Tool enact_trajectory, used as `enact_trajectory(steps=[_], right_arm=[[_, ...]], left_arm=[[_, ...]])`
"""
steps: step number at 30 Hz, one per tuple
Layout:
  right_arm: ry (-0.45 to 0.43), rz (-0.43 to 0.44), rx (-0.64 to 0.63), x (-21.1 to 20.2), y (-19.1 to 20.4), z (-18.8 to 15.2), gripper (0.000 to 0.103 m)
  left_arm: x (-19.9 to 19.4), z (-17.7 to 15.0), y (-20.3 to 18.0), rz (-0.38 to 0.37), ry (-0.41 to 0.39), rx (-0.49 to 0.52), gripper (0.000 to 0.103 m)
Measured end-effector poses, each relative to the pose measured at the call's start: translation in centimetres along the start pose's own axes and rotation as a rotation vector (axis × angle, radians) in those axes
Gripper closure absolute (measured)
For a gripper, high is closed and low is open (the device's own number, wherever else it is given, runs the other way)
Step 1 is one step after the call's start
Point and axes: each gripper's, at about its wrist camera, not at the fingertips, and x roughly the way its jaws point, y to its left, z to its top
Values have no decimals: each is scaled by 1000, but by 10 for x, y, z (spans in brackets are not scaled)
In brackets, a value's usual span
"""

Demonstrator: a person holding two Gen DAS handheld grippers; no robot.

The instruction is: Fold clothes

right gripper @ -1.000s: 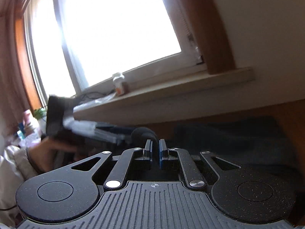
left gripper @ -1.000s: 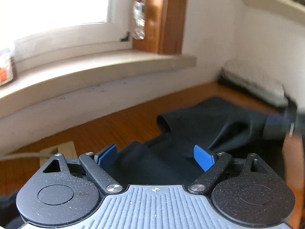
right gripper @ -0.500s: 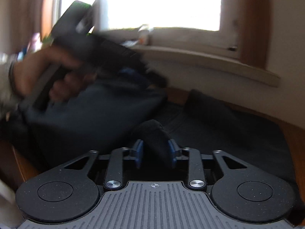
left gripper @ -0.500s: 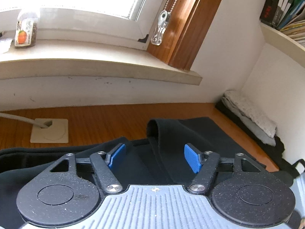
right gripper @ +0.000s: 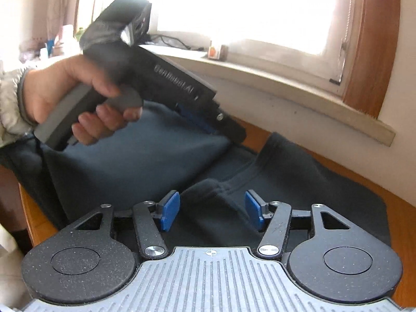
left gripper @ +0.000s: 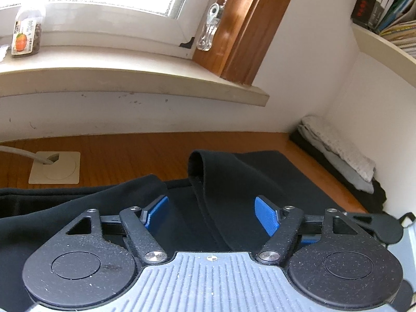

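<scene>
Black soft fabric, a dark garment (left gripper: 260, 176), lies spread on the wooden table (left gripper: 124, 150); in the left wrist view the left gripper (left gripper: 210, 214) stands wide, a raised fold between its blue pads and no grip on it. That loose fold could slump or drag if nudged. In the right wrist view the right gripper (right gripper: 212, 212) also gapes over a bunched ridge, holding nothing.
</scene>
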Motion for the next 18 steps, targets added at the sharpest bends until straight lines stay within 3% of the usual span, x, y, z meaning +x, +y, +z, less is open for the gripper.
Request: enact_trajectory(steps=[8, 9, 10, 18], right_arm=[[28, 62, 10, 4, -22, 6, 51], [31, 70, 11, 5, -25, 7, 77], [35, 77, 12, 6, -28, 8, 95], [-135, 17, 103, -49, -34, -7, 96]], left_arm=[[-1, -2, 6, -2, -1, -13, 26], [-1, -2, 6, -3, -2, -21, 26], [-1, -2, 6, -4, -4, -31, 26], [-4, -1, 3, -52, -9, -192, 23]])
